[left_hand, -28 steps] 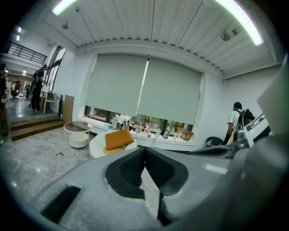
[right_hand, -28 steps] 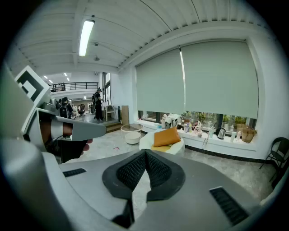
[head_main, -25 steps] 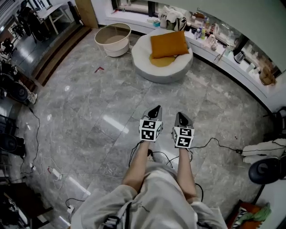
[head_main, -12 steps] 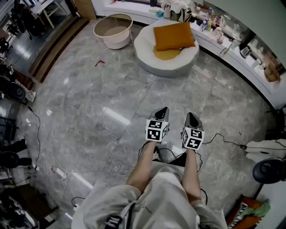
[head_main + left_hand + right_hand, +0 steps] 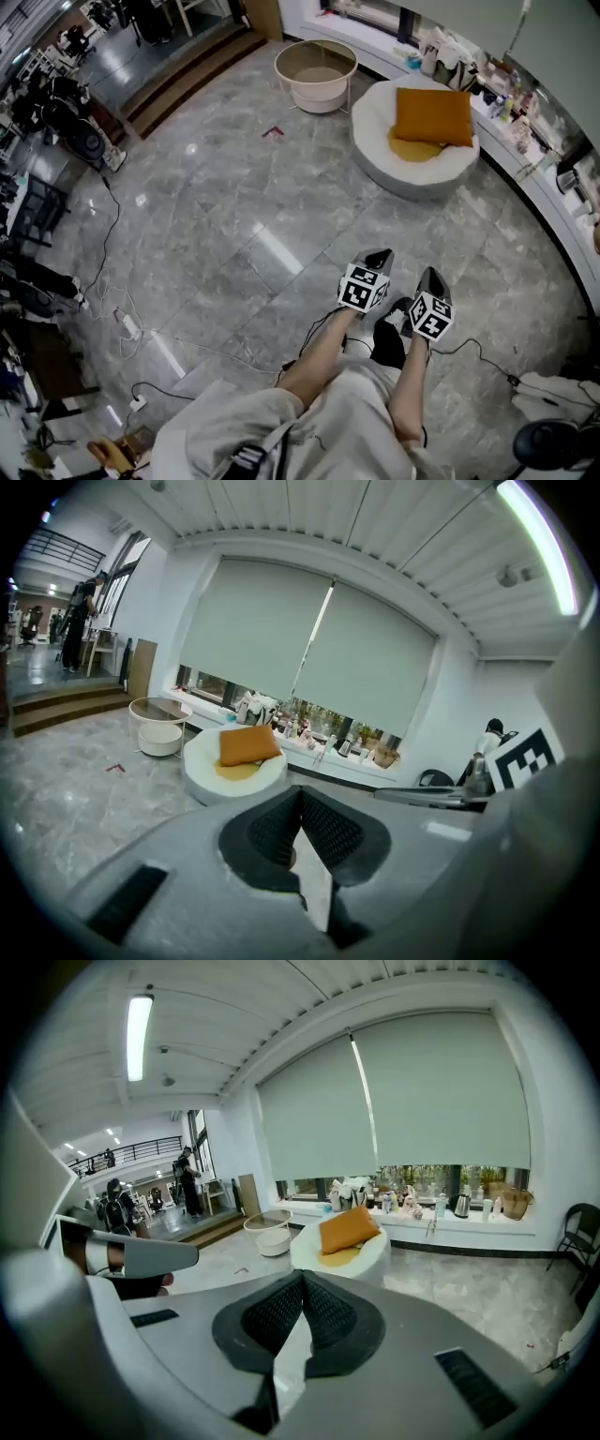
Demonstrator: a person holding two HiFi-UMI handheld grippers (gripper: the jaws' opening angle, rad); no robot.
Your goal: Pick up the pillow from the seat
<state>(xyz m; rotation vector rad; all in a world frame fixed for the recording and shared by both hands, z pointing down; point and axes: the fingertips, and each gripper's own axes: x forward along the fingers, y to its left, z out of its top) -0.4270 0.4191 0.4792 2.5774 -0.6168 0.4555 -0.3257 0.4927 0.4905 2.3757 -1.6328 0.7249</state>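
Since a second ago, the round white seat (image 5: 412, 167) has slid from the top centre of the head view to its upper right. Both grippers now show lower and further right in that view.

An orange pillow (image 5: 433, 114) lies on top of the seat, propped over a flatter yellow cushion (image 5: 410, 150). The seat stands on a grey marble floor (image 5: 234, 216), close to a curved window ledge (image 5: 525, 159) crowded with small items. A round white basket (image 5: 316, 75) stands just beside the seat, on its left in the head view.

The left gripper (image 5: 378, 255) and the right gripper (image 5: 432, 274) are held side by side over the floor, pointing toward the seat and well apart from it. The person's bare forearms and pale shorts fill the bottom of the head view.

In the left gripper view the fingers (image 5: 323, 829) are clenched together with nothing between them. The pillow (image 5: 248, 744) shows far beyond them. In the right gripper view the fingers (image 5: 328, 1312) are likewise clenched and empty, with the pillow (image 5: 349, 1228) ahead on the seat (image 5: 370, 1252).

Black cables (image 5: 112, 234) trail across the floor at the left.
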